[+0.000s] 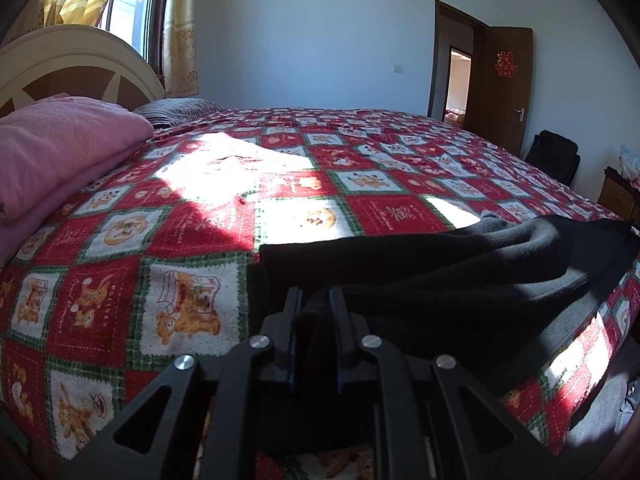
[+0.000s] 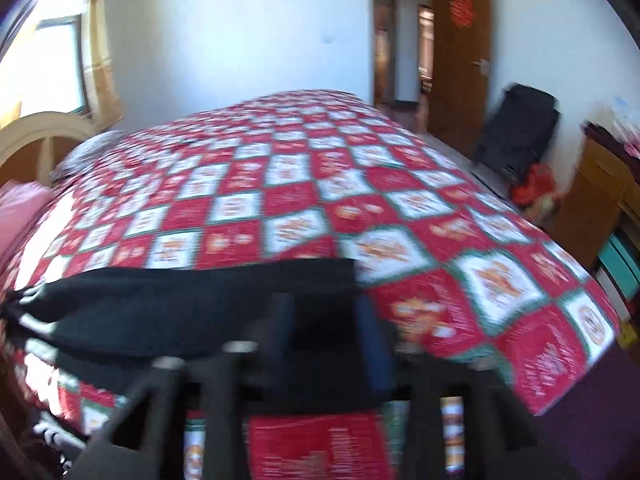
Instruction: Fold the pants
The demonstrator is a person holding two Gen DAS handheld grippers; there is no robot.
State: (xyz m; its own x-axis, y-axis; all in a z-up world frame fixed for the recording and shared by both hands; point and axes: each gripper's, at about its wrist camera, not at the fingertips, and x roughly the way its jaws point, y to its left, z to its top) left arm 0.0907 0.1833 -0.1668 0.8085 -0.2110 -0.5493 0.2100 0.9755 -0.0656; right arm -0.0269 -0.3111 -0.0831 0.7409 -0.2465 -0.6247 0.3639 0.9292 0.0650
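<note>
The black, soft fleece-like pants lie bunched in thick rounded folds along the near edge of the bed, on a quilted bedspread of red and white diamond patches with green borders and orange bear prints. The cloth looks matte and heavy, with one lighter grey inner band showing along its lower edge in the left wrist view.

The left gripper has its black fingers drawn close together on a fold at the left end of the pants, the cloth pinched between them. In the right wrist view, which is blurred, the right gripper has its fingers around the right end of the same black cloth; dark fabric fills the gap between them, though the blur hides how tightly they close.

A folded pink blanket sits at the head of the bed, touching a cream, arched wooden headboard, with a grey striped pillow just beside it. Yellow patterned curtains frame the window behind. A bright patch of sun falls across the middle of the spread. Beyond the far side of the bed stands an open brown wooden door with a red paper ornament, and near it a black chair and a brown wooden cabinet.
</note>
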